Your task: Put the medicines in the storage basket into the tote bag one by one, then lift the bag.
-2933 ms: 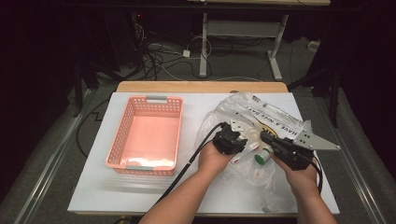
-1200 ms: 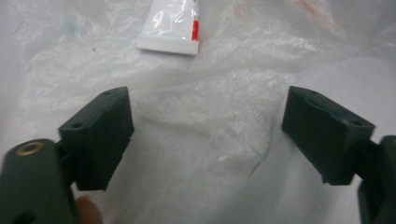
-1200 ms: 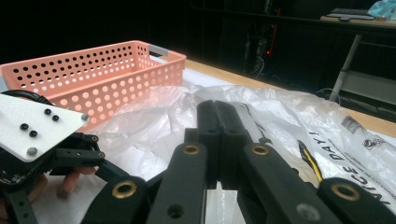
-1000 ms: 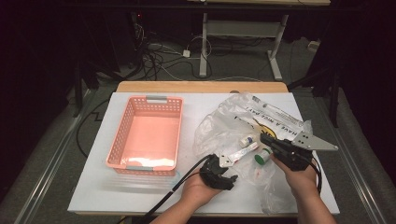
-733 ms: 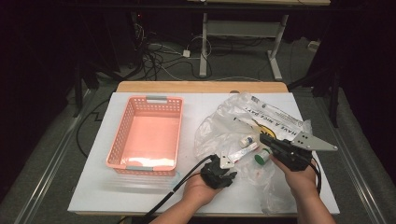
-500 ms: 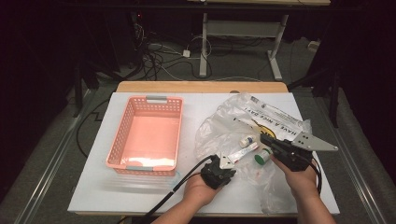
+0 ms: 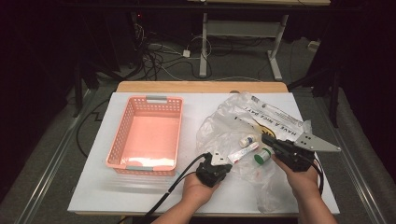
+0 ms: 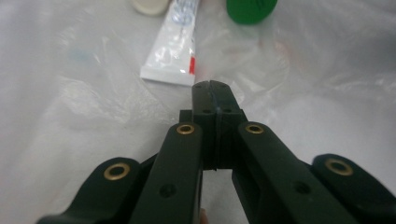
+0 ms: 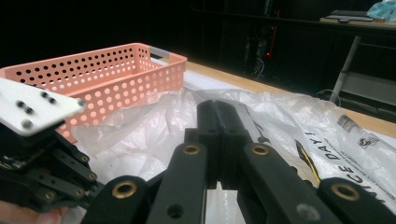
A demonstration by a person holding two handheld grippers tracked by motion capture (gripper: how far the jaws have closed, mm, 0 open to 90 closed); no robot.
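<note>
- The white tube [image 7: 243, 152] lies on the crumpled clear plastic bag [image 7: 233, 123], right of the middle of the white worktop [image 7: 93, 186]; its flat crimped end carries a small red mark and faint blue print too blurred to read.
- The left gripper [image 7: 218, 169] sits just short of that crimped end, its jaws pressed together with nothing between them.
- The right gripper [image 7: 269, 141] rests over the bag's right part, jaws likewise together and holding nothing that I can see.
- A green cap [image 7: 261, 156] lies just beside the tube, and a small white-capped item [image 7: 246, 140] sits near its far end.
- The bag's black printing reads "HAVE A NICE DAY!".
- The pink perforated basket [image 7: 122, 135] stands well apart, at the left.
</note>
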